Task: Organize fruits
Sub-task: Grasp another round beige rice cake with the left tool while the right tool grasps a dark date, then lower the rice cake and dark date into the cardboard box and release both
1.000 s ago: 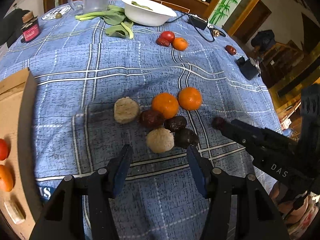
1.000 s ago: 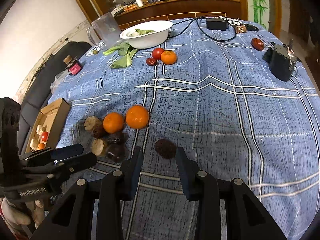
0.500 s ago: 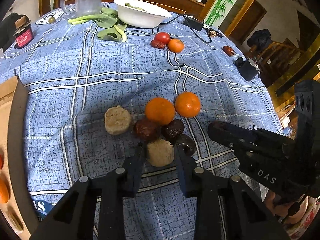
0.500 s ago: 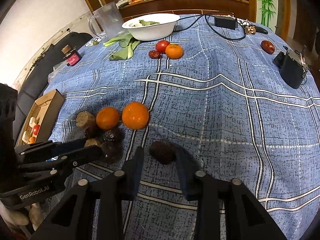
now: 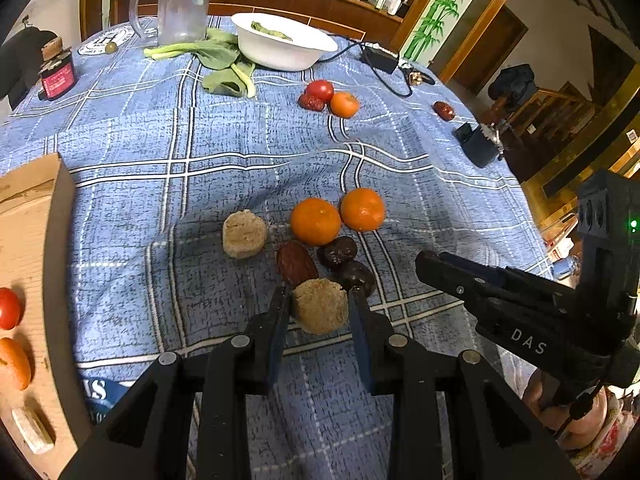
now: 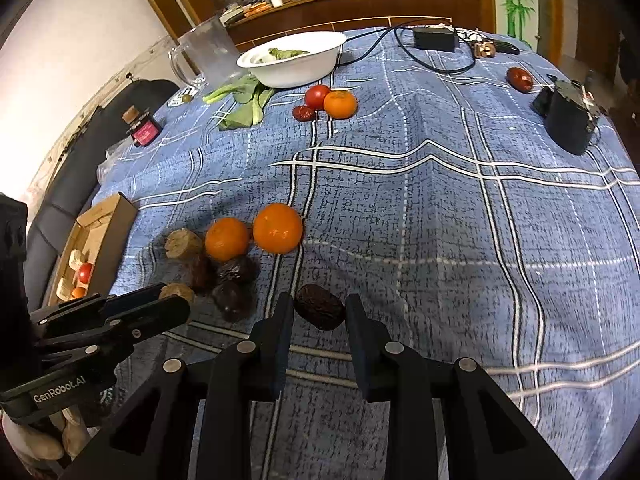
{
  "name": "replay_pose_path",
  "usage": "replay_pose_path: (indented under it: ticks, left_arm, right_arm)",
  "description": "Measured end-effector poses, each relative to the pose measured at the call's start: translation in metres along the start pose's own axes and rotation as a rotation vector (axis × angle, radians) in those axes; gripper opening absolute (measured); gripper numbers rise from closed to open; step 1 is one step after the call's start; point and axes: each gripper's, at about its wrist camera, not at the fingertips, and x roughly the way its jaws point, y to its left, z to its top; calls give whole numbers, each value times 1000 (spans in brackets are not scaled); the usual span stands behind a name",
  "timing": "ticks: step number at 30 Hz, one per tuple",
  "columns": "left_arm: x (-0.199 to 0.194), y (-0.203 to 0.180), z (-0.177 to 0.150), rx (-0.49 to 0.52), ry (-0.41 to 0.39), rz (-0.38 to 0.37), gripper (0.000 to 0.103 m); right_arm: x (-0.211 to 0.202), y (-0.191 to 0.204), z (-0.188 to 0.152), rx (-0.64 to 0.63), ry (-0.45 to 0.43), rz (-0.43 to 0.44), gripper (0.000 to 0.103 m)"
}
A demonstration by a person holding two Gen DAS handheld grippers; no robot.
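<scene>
My left gripper [image 5: 318, 306] is shut on a tan round cake [image 5: 319, 305] at the near edge of a fruit cluster: two oranges [image 5: 315, 221], a second tan cake [image 5: 244, 233] and dark dates [image 5: 336, 252]. My right gripper [image 6: 318, 312] has its fingers close around a dark wrinkled date [image 6: 320, 306] lying on the blue checked cloth, just right of the cluster. A cardboard box [image 5: 28, 264] at the left holds a tomato [image 5: 8, 308] and an orange piece.
At the back stand a white bowl [image 5: 282, 46], a glass jug [image 5: 182, 0], green leaves [image 5: 220, 68], a tomato with an orange [image 5: 344, 104], a small red jar [image 5: 58, 76], a lone date [image 5: 444, 110], a black device [image 5: 478, 144] and a cable.
My left gripper moved forward and closed on the near tan cake. My right gripper advanced and narrowed around the lone dark date.
</scene>
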Motion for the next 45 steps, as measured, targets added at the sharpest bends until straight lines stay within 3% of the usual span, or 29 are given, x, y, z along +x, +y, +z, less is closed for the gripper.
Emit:
replay_pose_path:
  ticks: [7,13,27,34,45]
  left_arm:
    - [-27,8,-7,-21,-36,-18,29]
    - [-67,41,-22,-96,-80,-17,29]
    - [-164,196,-102,-323,-113,217,29]
    - [-156,227,-116,-340,-46,243,29]
    - [-143,243,-115,-318,-1,218,29]
  right_arm:
    - [-19,13,-8,22,-22,13,28]
    - [-29,58,-12,-20,-30,72,28]
    - [1,238,-34,-289,63,280,29]
    - [31,286,-54,-349,131,299,29]
    - [53,312,-81,-382,204,290,30]
